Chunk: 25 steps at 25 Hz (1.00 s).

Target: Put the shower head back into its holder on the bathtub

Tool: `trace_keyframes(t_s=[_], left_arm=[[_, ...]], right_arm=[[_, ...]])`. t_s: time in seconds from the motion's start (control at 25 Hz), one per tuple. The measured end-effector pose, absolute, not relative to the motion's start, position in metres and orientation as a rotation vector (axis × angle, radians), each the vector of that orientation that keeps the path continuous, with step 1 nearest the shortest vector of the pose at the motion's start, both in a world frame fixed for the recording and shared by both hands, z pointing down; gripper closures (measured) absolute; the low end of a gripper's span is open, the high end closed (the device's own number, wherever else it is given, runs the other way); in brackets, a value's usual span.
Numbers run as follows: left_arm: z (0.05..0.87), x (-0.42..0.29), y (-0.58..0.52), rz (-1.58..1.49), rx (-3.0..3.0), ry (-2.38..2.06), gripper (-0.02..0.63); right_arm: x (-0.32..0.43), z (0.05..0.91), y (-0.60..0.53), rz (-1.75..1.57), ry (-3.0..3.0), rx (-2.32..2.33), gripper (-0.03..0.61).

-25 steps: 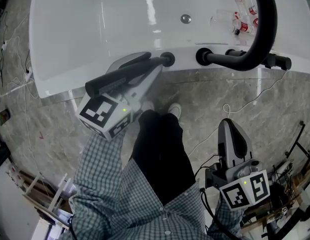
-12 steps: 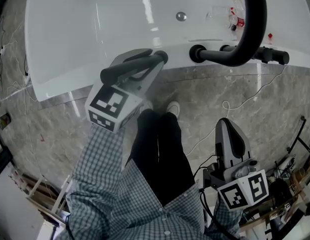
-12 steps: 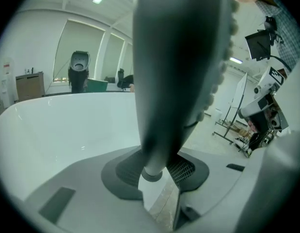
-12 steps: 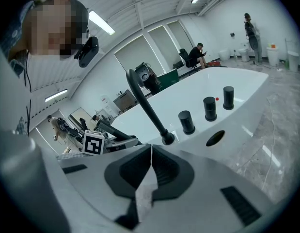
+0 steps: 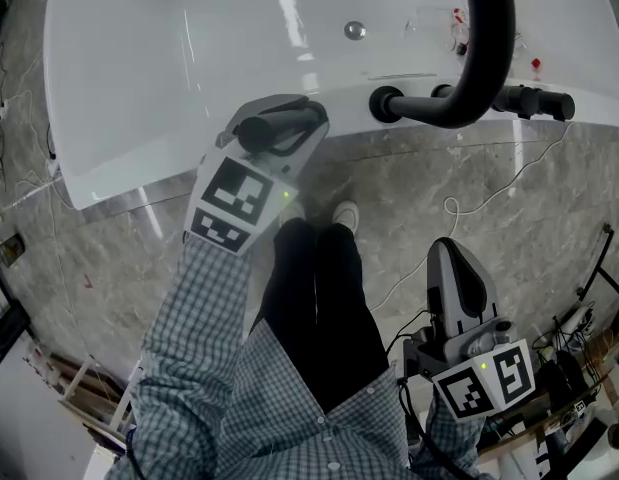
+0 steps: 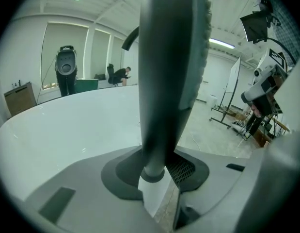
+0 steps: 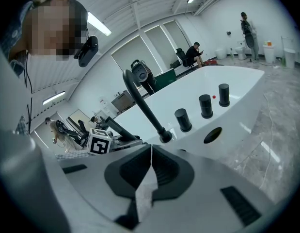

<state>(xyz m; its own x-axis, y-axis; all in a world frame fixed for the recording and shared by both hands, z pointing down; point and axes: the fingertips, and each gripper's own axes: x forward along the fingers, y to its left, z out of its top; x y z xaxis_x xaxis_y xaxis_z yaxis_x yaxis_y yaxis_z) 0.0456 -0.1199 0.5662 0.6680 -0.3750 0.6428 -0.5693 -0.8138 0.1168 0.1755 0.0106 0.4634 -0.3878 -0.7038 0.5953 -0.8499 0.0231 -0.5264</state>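
Observation:
My left gripper (image 5: 289, 133) is shut on the black shower head (image 5: 277, 124), just in front of the white bathtub's (image 5: 169, 58) near rim. In the left gripper view the shower head's dark handle (image 6: 169, 76) stands upright between the jaws of the left gripper (image 6: 157, 178), with the tub (image 6: 67, 125) behind it. My right gripper (image 5: 459, 263) hangs low at the right over the floor, shut and empty. The right gripper view looks past the right gripper (image 7: 150, 152) at the tub rim, where a dark oval hole (image 7: 213, 135) shows near three black knobs (image 7: 205, 106).
A tall curved black faucet (image 5: 477, 53) rises from the rim, with knobs (image 5: 534, 101) to its right. The drain (image 5: 355, 30) and small bottles (image 5: 459, 28) lie in the tub. A white cable (image 5: 469, 208) trails over the marble floor. The person's legs and shoes (image 5: 344, 218) stand close to the tub.
The left gripper has tipped the shower head from lying slanted along the rim to more upright, so it looks shorter. The right gripper has stayed put.

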Motion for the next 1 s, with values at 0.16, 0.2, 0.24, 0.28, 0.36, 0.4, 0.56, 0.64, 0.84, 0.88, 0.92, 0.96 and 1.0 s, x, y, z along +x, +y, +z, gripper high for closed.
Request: trace_keyframes(t_s=[0.16, 0.2, 0.24, 0.28, 0.36, 0.4, 0.56, 0.64, 0.84, 0.88, 0.92, 0.96, 1.0], left_arm=[[0.573, 0.048, -0.120, 0.940, 2.579, -0.720, 0.472], [0.574, 0.049, -0.120, 0.946, 2.578, -0.714, 0.472], [0.575, 0.049, -0.120, 0.948, 2.578, -0.709, 0.472], [0.575, 0.049, -0.121, 0.948, 2.577, -0.705, 0.472], [0.576, 0.051, -0.122, 0.948, 2.575, -0.696, 0.471], [0.576, 0.051, -0.122, 0.949, 2.575, -0.689, 0.472], [0.575, 0.053, -0.122, 0.956, 2.584, -0.665, 0.471], [0.575, 0.053, -0.122, 0.964, 2.588, -0.662, 0.472], [0.574, 0.057, -0.120, 0.963, 2.593, -0.653, 0.471], [0.573, 0.058, -0.120, 0.955, 2.599, -0.660, 0.471], [0.571, 0.059, -0.119, 0.949, 2.605, -0.669, 0.471], [0.570, 0.060, -0.119, 0.943, 2.610, -0.676, 0.471], [0.569, 0.060, -0.119, 0.935, 2.610, -0.681, 0.471]], right_arm=[[0.175, 0.464, 0.011, 1.310, -2.119, 1.634, 0.560], [0.174, 0.464, 0.011, 1.313, -2.120, 1.633, 0.560], [0.174, 0.464, 0.012, 1.315, -2.120, 1.633, 0.560], [0.174, 0.464, 0.012, 1.317, -2.120, 1.632, 0.560], [0.174, 0.464, 0.012, 1.320, -2.120, 1.633, 0.560], [0.173, 0.464, 0.013, 1.321, -2.120, 1.634, 0.560], [0.171, 0.462, 0.016, 1.328, -2.120, 1.634, 0.560], [0.171, 0.461, 0.017, 1.331, -2.120, 1.636, 0.560], [0.172, 0.461, 0.022, 1.342, -2.120, 1.646, 0.560], [0.171, 0.461, 0.023, 1.344, -2.120, 1.646, 0.560], [0.171, 0.461, 0.024, 1.346, -2.120, 1.646, 0.560], [0.170, 0.461, 0.025, 1.347, -2.121, 1.645, 0.561], [0.169, 0.461, 0.026, 1.347, -2.122, 1.644, 0.560]])
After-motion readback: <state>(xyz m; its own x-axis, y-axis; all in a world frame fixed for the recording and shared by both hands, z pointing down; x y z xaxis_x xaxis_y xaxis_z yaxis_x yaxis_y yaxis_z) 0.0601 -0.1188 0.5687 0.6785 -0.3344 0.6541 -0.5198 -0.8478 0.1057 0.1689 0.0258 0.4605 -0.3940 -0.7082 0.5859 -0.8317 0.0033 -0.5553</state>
